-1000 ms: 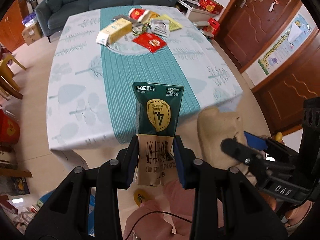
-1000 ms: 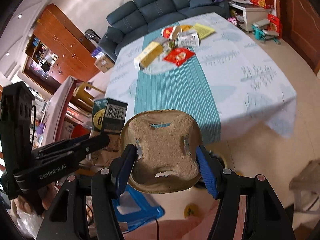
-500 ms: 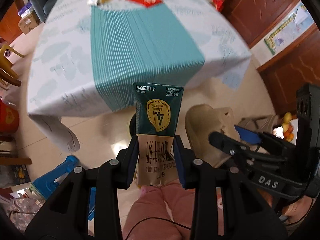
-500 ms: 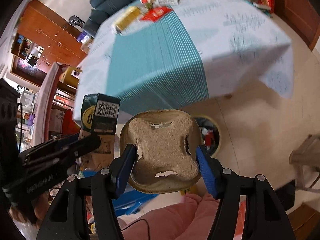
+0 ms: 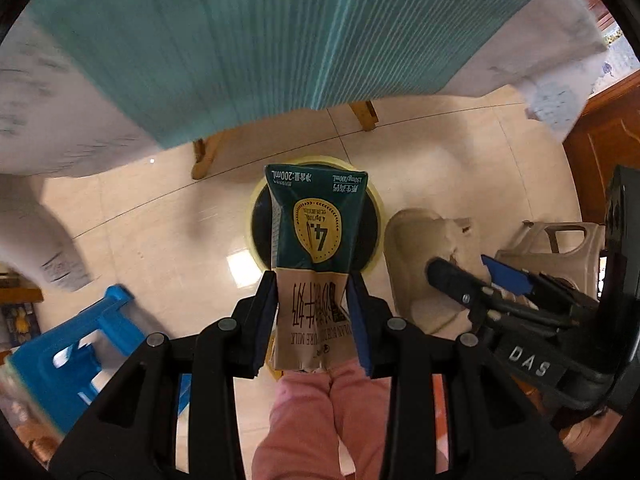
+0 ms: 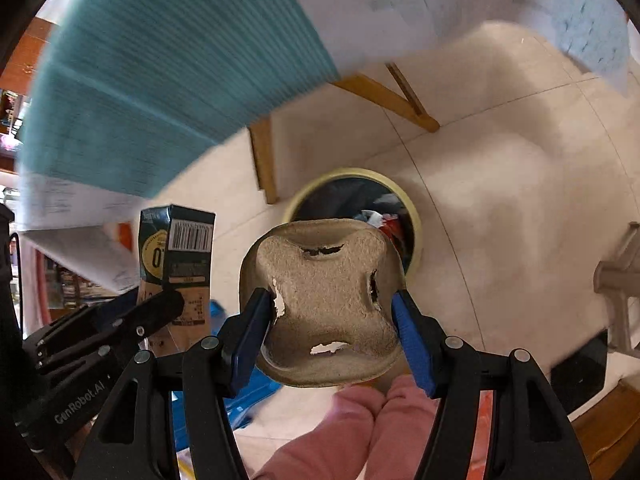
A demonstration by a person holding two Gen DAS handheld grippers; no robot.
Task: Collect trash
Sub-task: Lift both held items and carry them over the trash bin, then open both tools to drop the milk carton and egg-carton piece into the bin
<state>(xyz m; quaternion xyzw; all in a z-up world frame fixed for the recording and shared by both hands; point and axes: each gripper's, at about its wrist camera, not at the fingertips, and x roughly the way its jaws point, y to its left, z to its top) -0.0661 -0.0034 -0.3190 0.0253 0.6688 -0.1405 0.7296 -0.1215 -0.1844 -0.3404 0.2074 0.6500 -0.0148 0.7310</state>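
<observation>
Beige floor tiles (image 6: pixel 500 208) lay below the cloth-covered counter (image 5: pixel 280 40). The left gripper (image 5: pixel 312 316) was clamped on a milk carton (image 5: pixel 316 232) and the right gripper (image 6: pixel 328 320) on a pulp cup tray (image 6: pixel 326 300), both poised over the yellow-rimmed bin (image 6: pixel 316 190), probably for dropping.

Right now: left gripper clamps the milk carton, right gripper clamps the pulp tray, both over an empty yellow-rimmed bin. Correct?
One error: the yellow-rimmed bin is not empty; the right wrist view shows trash inside. The left gripper does clamp the milk carton, and the right gripper the pulp tray, above it.
</observation>
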